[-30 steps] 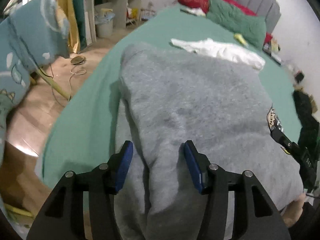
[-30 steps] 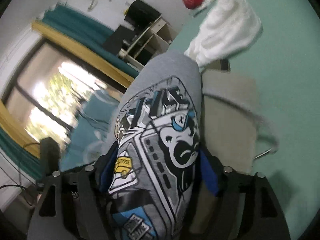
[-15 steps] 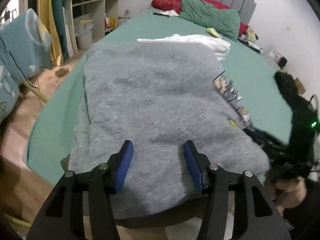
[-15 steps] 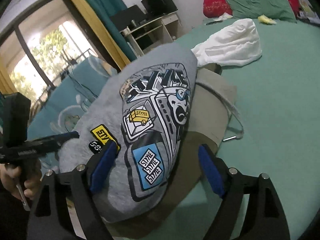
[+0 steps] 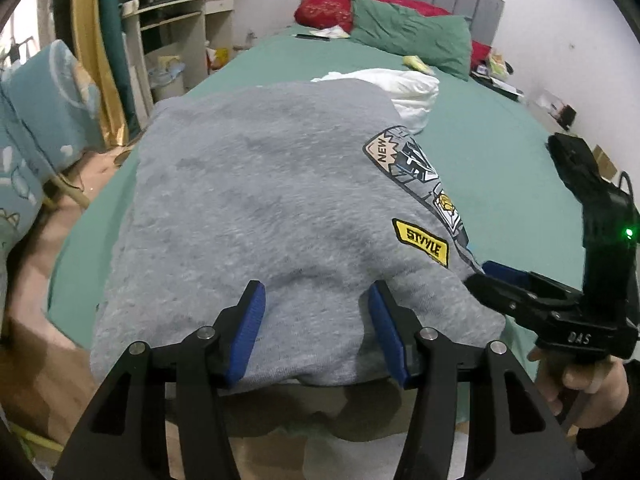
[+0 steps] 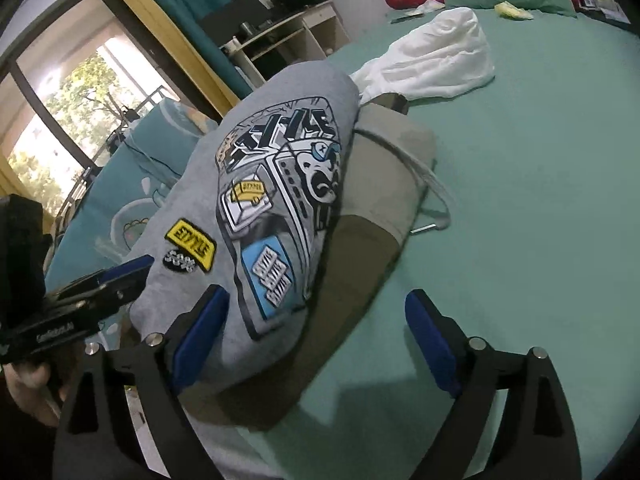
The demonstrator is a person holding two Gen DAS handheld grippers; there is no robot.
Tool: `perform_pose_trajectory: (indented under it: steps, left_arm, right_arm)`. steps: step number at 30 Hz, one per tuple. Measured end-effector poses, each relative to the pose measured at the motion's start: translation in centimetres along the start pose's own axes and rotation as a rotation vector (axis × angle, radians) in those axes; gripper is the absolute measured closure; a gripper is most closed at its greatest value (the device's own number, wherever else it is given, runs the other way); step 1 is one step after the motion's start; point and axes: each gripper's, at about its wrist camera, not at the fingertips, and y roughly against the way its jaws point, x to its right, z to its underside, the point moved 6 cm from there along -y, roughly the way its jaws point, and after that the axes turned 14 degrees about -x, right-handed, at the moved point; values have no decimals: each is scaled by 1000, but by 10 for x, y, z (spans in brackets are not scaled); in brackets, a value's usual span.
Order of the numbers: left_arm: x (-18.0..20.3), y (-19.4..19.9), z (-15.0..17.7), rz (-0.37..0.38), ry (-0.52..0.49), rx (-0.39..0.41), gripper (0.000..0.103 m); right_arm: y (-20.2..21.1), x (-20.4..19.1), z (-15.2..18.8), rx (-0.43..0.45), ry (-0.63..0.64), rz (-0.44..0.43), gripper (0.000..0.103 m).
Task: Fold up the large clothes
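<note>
Left gripper [image 5: 316, 328]: jaws spread apart, nothing between the blue pads [image 5: 246, 332]. Folded grey sweatshirt [image 5: 260, 208] lies directly ahead of it, the near hem just under and between the fingertips; contact with the pads cannot be told. Printed graphic and yellow patch [image 5: 421, 241] sit forward and to the right of this gripper.

Right gripper [image 6: 316, 344]: jaws wide apart, holding nothing. Grey sweatshirt [image 6: 280, 184] sits ahead and to the left of its centreline, the near corner reaching in beside the left pad [image 6: 200, 332]; the right pad stands clear over the green bed sheet [image 6: 540, 208]. Sweatshirt rests on top of a folded olive-tan garment [image 6: 384, 184], whose edge shows out to the right and toward the gripper; a pale drawcord [image 6: 424, 172] trails off it.

White garment [image 6: 436, 60] lies beyond the sweatshirt, further ahead of both grippers. Green pillow [image 5: 412, 36] and red pillow [image 5: 332, 10] at the far end of the bed
</note>
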Motion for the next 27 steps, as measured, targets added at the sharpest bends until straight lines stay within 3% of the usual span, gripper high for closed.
perform_pose_trajectory:
  steps: [4,7,8,12,16,27]
  left_arm:
    - [11,17,2,-29,-13,66,46]
    - [19,23,8,-172,-19,134,44]
    - [23,24,11,-186,-11,142,44]
    - [38,32,20,-195,26,171,44]
    - [55,39,29,-153,51,181,42]
    - [137,47,43,-100,-23,191,42]
  right_arm:
    - [13,1,8,-2,27,27,14]
    - [20,12,15,-27,-9,31,14]
    - [25,16,19,-35,-20,35,14]
    - [49,28,30,-21,-33,46,14]
    - [79,45,45,4,-46,82,14]
    - [149,115,86,55,-167,152,14]
